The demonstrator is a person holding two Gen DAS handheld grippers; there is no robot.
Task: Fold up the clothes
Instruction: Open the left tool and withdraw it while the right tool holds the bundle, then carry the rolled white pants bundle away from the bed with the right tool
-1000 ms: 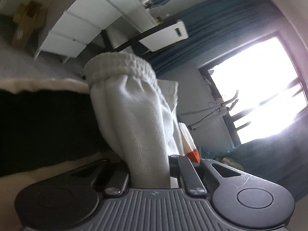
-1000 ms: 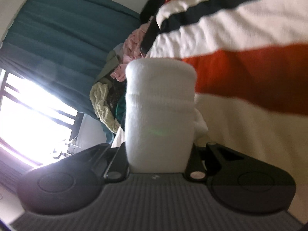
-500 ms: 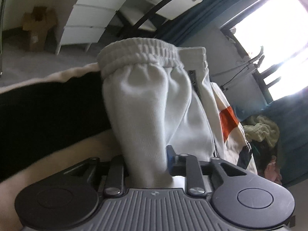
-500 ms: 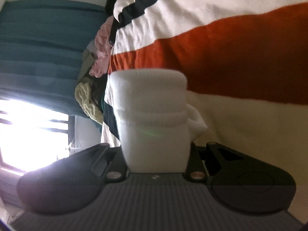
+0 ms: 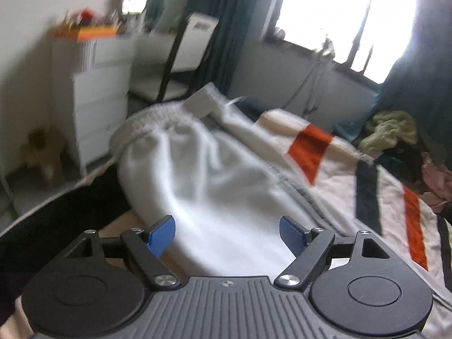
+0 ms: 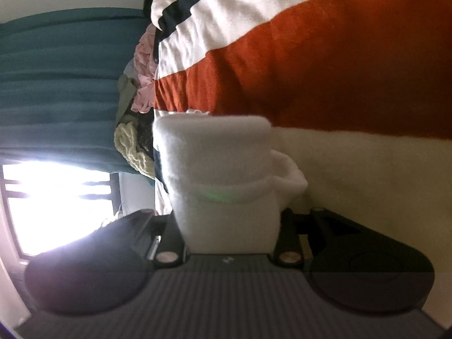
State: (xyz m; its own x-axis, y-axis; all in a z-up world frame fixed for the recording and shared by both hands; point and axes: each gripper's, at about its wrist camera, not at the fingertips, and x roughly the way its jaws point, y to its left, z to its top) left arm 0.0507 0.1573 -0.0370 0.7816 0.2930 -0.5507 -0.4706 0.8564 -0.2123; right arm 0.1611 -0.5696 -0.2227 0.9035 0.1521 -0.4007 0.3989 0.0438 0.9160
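White fleece garment (image 5: pixel 214 175) lies spread on the striped blanket (image 5: pixel 333 169) in the left wrist view, its gathered elastic hem (image 5: pixel 147 121) toward the drawers and a zip line running along its right edge; the frame is blurred, so the exact lay of the folds cannot be read. In the right wrist view a thick cuff-like wad of the same white fabric (image 6: pixel 217 169) stands between the jaws of the right gripper (image 6: pixel 226 226), clamped tight, with the blanket's orange band (image 6: pixel 325 65) close behind it. The left gripper (image 5: pixel 227 234) has its blue pads (image 5: pixel 161 234) spread wide with nothing between them, the cloth merely lying under and past them. The risk, as I judge it, comes from this one-sided hold: if the right side pulls or lifts while the left end is free, the garment may drag across the blanket, bunch up or twist, and any fold already laid could slide open. The bulky wad in the right jaws could also spring loose unevenly on release and leave a lump. A pile of other clothes (image 5: pixel 392 130) sits near the far edge of the bed, close enough that a wide sweep might catch it. White drawers (image 5: pixel 96 99) and a chair (image 5: pixel 183 56) stand beyond, well apart from the work
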